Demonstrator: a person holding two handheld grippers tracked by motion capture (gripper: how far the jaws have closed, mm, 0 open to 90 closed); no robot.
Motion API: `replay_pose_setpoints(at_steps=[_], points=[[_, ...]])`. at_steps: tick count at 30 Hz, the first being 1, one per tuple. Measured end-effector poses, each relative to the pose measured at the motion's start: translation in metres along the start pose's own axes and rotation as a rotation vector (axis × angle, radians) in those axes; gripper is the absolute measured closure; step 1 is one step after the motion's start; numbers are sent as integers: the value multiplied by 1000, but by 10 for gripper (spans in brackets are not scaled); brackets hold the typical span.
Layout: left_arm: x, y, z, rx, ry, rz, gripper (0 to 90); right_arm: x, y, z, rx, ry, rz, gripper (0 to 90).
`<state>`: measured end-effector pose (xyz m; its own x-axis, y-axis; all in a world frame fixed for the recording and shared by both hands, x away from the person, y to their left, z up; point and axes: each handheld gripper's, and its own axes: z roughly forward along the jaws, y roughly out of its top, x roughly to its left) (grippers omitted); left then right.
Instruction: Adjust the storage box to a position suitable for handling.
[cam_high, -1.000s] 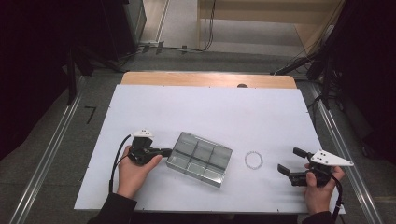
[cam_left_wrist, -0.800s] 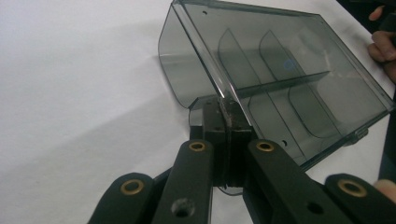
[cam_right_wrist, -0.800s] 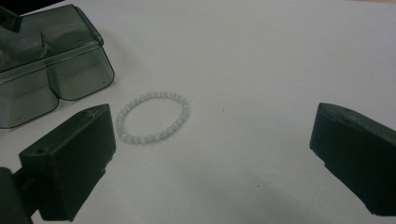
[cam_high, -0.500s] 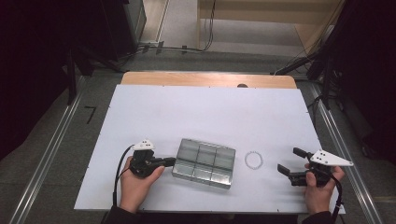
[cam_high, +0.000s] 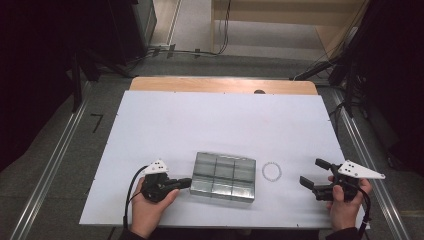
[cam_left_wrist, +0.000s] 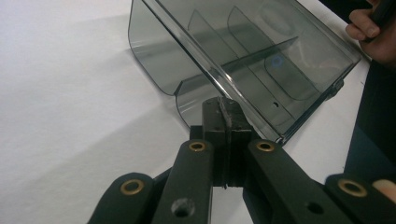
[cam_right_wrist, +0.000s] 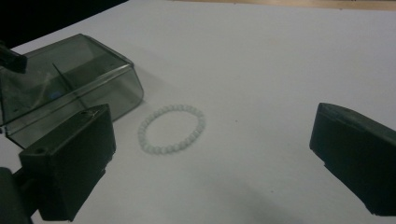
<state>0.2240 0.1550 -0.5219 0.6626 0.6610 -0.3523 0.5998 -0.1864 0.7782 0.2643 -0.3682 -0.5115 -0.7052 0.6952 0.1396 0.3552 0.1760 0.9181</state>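
Note:
A smoky clear plastic box (cam_high: 223, 176) with several compartments lies on the white table (cam_high: 225, 120), near its front edge. My left gripper (cam_high: 186, 183) is at the box's left side. In the left gripper view its jaws (cam_left_wrist: 224, 112) are pinched together on the thin lip at the edge of the box (cam_left_wrist: 261, 60). A pale bead bracelet (cam_high: 271, 171) lies just right of the box. My right gripper (cam_high: 312, 172) rests open at the front right, pointing left. In the right gripper view, the bracelet (cam_right_wrist: 171, 129) lies ahead between the wide jaws, beside the box (cam_right_wrist: 60, 79).
A bare wooden strip (cam_high: 225, 85) borders the table's far edge. Dark floor, metal rails and cables surround the table. The hand holding the right gripper shows in the left gripper view at top right (cam_left_wrist: 369, 32).
My left gripper moved toward the person, and the box came with it, turning from a slanted lie to nearly square with the table edge. The right gripper and bracelet stayed put.

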Motion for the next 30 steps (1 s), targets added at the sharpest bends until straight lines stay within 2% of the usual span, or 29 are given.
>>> replay_pose_setpoints(at_steps=[1,2,4,8,10,12,13,15,17,18,19,22,23,25,26,28,29,30], points=[[-2,-1,2,1,-11,4,900,8,4,0,-1,2,-18,1],[-2,-1,2,1,-11,4,900,8,4,0,-1,2,-18,1],[-4,-1,3,-4,-9,10,900,22,11,0,-10,-8,-37,38],[-8,-3,4,-10,-10,11,900,39,17,6,11,-16,-52,59],[-11,-4,6,-8,-22,21,900,46,19,9,26,0,-51,134],[-13,-4,7,-5,-24,26,900,50,20,11,37,5,-51,156],[-14,-4,7,-3,-28,30,900,57,20,13,58,14,-56,224],[-16,-5,8,-3,-32,34,900,65,20,16,93,3,-63,300],[-17,-6,9,-3,-38,38,900,70,19,18,123,10,-69,412],[-18,-6,10,-1,-41,42,900,70,19,18,123,10,-69,412],[-18,-6,10,0,-44,44,900,75,16,20,150,25,-86,519],[-21,-6,12,3,-53,57,900,80,13,26,217,62,-102,713],[-22,-6,12,4,-55,58,900,80,13,26,217,62,-102,713],[-23,-6,13,9,-59,67,900,81,11,30,262,87,-110,807],[-24,-6,14,8,-61,67,900,81,9,34,300,115,-122,852],[-24,-6,14,10,-63,71,900,81,7,36,320,157,-124,868],[-24,-6,14,10,-63,72,900,81,7,36,320,157,-124,868],[-24,-6,14,10,-64,73,900,80,6,38,330,176,-125,872]])
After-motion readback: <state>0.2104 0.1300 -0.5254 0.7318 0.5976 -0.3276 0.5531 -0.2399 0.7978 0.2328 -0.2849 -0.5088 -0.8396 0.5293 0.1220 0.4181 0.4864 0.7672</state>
